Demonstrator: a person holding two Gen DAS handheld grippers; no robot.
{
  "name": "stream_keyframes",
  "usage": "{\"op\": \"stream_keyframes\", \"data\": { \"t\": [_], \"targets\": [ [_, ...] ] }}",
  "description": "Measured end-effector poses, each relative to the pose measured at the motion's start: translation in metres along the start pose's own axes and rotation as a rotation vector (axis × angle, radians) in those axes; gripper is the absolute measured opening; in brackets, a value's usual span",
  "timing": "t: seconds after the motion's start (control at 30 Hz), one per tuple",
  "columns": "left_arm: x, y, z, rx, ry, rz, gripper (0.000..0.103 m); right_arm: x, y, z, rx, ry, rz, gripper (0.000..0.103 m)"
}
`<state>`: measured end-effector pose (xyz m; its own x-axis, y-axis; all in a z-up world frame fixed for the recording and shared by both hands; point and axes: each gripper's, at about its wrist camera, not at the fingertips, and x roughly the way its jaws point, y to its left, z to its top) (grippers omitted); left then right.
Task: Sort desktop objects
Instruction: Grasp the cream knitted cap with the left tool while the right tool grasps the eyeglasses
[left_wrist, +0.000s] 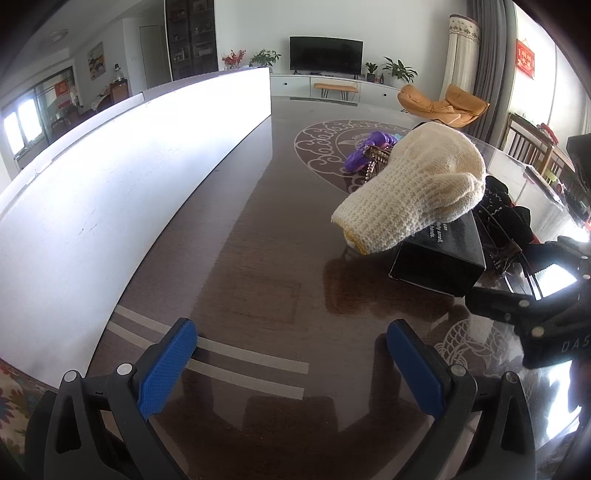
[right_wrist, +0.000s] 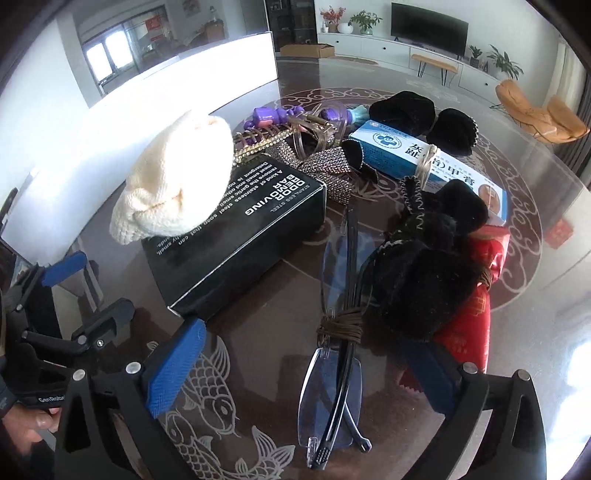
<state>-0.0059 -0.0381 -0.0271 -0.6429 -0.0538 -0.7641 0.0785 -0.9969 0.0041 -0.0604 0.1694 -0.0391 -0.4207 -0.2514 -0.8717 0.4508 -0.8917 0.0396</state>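
A cream knitted glove is draped over a black box with white lettering. My left gripper is open over bare table, left of and short of the box. My right gripper is open, with folded rimless glasses bound by brown cord lying between its fingers, untouched. A black fluffy item lies on a red packet. Behind are a blue-white medicine box, a rhinestone bow and a purple toy.
The dark glass-topped table carries a fish and cloud pattern. A long white panel runs along its left side. Two black velvet pouches lie at the back of the pile. A hand grips the left handle.
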Motion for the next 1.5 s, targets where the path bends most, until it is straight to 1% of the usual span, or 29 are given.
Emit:
{"op": "stream_keyframes", "data": {
  "t": [0.03,0.07,0.3,0.53,0.97,1.07,1.17,1.2,1.23,1.27,1.33,1.37,1.4,1.5],
  "targets": [
    [0.0,0.0,0.0,0.0,0.0,0.0,0.103,0.002,0.005,0.0,-0.03,0.012,-0.027,0.103],
    [0.0,0.0,0.0,0.0,-0.001,0.0,0.103,0.003,0.009,0.0,-0.046,0.012,-0.036,0.103],
    [0.001,0.0,0.001,0.002,0.0,-0.002,0.103,0.006,0.009,0.005,-0.037,0.04,-0.036,0.103],
    [0.0,0.001,0.0,0.003,-0.007,-0.002,0.103,0.006,0.012,0.005,-0.049,0.011,-0.037,0.103],
    [0.0,0.002,-0.001,0.004,-0.011,-0.001,0.103,0.001,0.011,0.004,-0.033,0.065,-0.042,0.103],
    [0.0,0.002,-0.001,0.004,-0.012,-0.001,0.103,-0.002,0.009,0.003,-0.026,0.066,-0.043,0.101],
    [0.0,0.002,-0.001,0.004,-0.011,-0.001,0.103,-0.006,0.009,0.001,-0.029,0.055,-0.042,0.09],
    [0.0,0.002,-0.001,0.004,-0.011,-0.001,0.103,-0.009,0.01,0.001,-0.033,0.05,-0.041,0.08],
    [0.0,0.002,-0.001,0.004,-0.012,-0.001,0.103,-0.013,0.013,-0.001,-0.037,0.044,-0.04,0.068],
    [0.0,0.002,-0.001,0.003,-0.012,-0.002,0.103,-0.015,0.014,0.0,-0.036,0.041,-0.04,0.061],
    [-0.001,0.002,-0.001,0.006,-0.011,-0.004,0.103,-0.019,0.013,0.0,-0.029,0.036,-0.047,0.042],
    [-0.002,0.001,-0.002,0.006,-0.01,-0.004,0.103,-0.02,0.011,0.0,-0.025,0.03,-0.05,0.039],
    [-0.002,0.002,-0.002,0.006,-0.008,-0.004,0.103,-0.021,0.009,-0.001,-0.019,0.024,-0.053,0.031],
    [-0.005,0.002,-0.004,0.011,0.007,-0.011,0.103,-0.024,-0.004,-0.003,0.004,0.018,-0.053,0.028]
  ]
}}
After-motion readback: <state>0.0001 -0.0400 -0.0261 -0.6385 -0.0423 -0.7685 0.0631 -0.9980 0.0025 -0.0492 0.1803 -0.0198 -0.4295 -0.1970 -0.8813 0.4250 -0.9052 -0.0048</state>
